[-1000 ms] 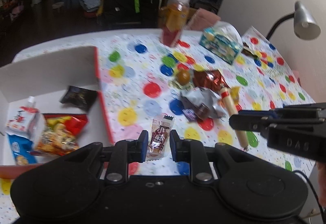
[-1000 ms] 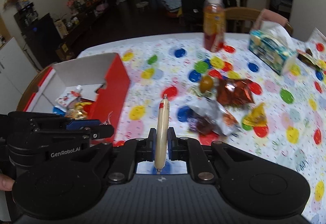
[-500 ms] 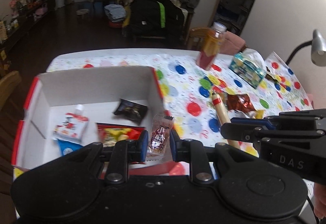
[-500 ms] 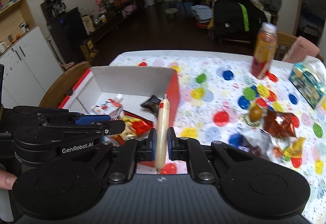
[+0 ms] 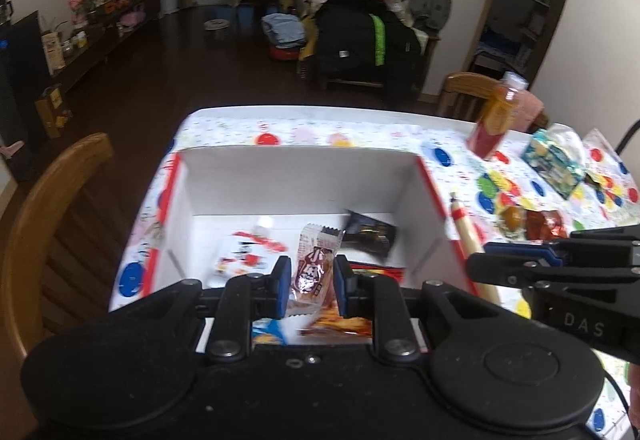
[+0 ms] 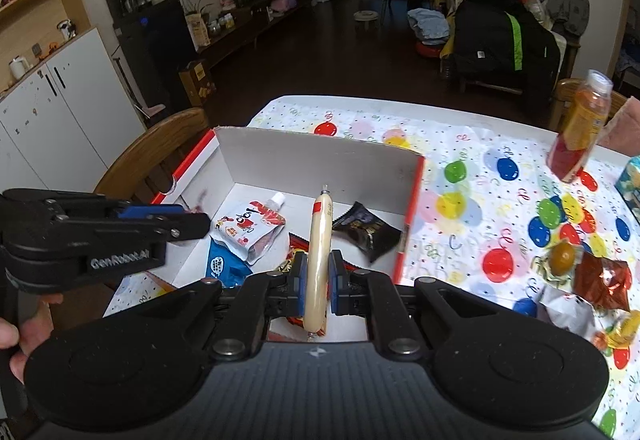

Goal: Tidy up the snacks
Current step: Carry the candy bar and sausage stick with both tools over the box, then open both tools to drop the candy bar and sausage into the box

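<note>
Right over the white box (image 6: 320, 160) with red outer sides, both claws hold snacks. Largest of the two held things, the sausage stick (image 6: 318, 252) stands pinched in the right claw (image 6: 318, 282), long axis pointing away from the camera toward the box's far wall, red band at the far tip. Beside it, the left claw (image 5: 308, 286) grips a small clear sachet (image 5: 314, 266) with red print, lengthwise the same way. Its casing reads "GenRobot.AI"; the right one's reads "DAS". Inside the box lie a white spouted pouch (image 6: 250, 226) and a dark packet (image 6: 366, 228).
</note>
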The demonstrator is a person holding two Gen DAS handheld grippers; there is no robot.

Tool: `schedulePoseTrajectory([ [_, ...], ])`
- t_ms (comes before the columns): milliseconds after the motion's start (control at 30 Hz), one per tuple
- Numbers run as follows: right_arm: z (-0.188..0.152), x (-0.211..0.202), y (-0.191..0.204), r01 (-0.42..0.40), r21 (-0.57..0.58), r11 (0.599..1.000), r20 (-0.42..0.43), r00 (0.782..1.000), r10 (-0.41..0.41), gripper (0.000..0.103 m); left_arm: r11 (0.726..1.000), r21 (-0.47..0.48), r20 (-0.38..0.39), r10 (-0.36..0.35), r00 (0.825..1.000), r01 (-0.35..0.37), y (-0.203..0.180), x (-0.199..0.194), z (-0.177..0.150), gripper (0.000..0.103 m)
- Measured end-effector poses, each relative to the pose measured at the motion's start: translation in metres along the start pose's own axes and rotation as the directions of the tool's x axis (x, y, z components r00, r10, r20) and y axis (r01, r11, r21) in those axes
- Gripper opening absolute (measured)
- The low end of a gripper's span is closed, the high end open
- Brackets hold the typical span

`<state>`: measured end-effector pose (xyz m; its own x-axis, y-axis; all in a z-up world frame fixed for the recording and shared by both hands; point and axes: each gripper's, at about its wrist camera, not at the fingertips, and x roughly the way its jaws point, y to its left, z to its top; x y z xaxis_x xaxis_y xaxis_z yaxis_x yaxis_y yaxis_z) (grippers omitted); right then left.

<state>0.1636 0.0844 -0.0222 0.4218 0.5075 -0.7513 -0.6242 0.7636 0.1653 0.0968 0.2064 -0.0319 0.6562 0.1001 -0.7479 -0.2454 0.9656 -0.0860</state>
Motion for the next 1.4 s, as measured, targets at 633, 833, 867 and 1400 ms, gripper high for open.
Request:
schedulePoseTrajectory([
  [633, -0.003, 0.083, -0.004, 0.099, -0.001, 0.995, -0.145, 0.985, -0.098, 0.01, 0.991, 0.073, -0.129, 0.121, 0.984, -0.113, 0.039, 0.071, -0.006, 0.02],
  [833, -0.007, 0.089, -0.007, 0.103, -0.005, 0.995, -0.166, 0.981, -0.102, 0.01, 0.988, 0.105, -0.152, 0.132, 0.98, -0.117, 0.035, 0.082, -0.01, 0.02],
  [867, -0.007, 0.09, -0.007, 0.105, -0.005, 0.994, -0.167, 0.98, -0.104, 0.01, 0.987, 0.108, -0.157, 0.133, 0.979, -0.117, 0.034, 0.084, -0.011, 0.02],
  [1400, -0.015, 0.086, -0.006, 0.076, 0.002, 0.997, -0.172, 0.982, -0.075, 0.011, 0.985, 0.127, -0.183, 0.136, 0.974, -0.114, 0.024, 0.089, -0.022, 0.028],
])
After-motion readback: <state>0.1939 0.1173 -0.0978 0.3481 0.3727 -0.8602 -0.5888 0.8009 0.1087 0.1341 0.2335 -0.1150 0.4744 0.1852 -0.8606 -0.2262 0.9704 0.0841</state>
